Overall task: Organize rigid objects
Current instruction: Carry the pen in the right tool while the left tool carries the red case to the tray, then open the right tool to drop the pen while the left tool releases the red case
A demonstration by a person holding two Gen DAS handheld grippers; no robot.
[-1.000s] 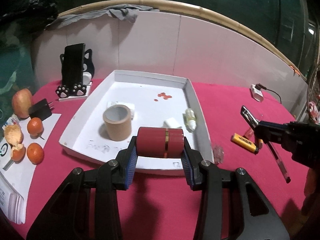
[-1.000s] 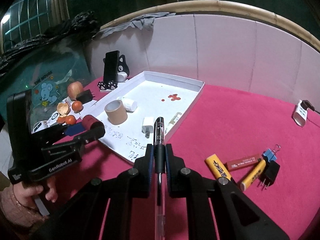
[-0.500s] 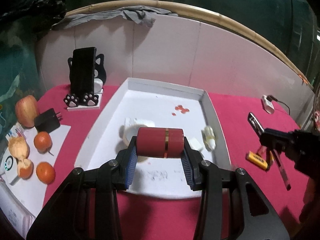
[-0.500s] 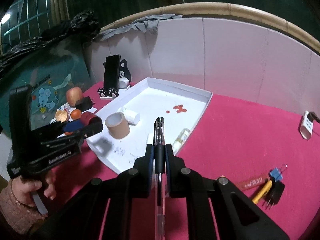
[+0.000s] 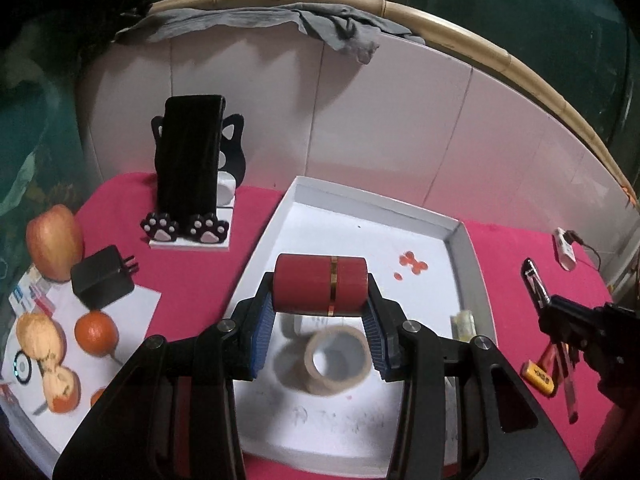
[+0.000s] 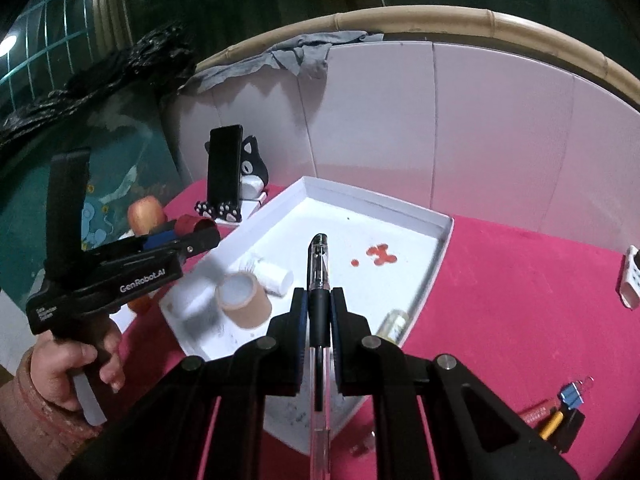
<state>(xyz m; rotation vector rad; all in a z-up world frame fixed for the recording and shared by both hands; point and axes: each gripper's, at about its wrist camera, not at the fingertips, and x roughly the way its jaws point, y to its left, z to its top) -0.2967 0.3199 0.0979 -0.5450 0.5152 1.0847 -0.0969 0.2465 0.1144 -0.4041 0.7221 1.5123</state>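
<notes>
Pinched between the blue pads of the left gripper (image 5: 320,320) is a red cylinder (image 5: 320,287) with a gold band, held crosswise in the air over the white tray (image 5: 467,264). Jaws of the right gripper (image 6: 319,312) are pressed onto a clear pen (image 6: 319,276), which points forward over the tray's near edge. That tray lies on a pink tabletop (image 6: 520,304). Behind the tray's left side a black phone (image 5: 191,162) leans upright in a cat-shaped stand (image 5: 232,148). Inside the tray lie a brown tape roll (image 5: 338,362), a white bottle (image 6: 276,276), and a small dropper bottle (image 6: 394,322) against the right wall. On the pink cloth to the right sit lighters (image 6: 550,420) and a blue binder clip (image 6: 571,396).
</notes>
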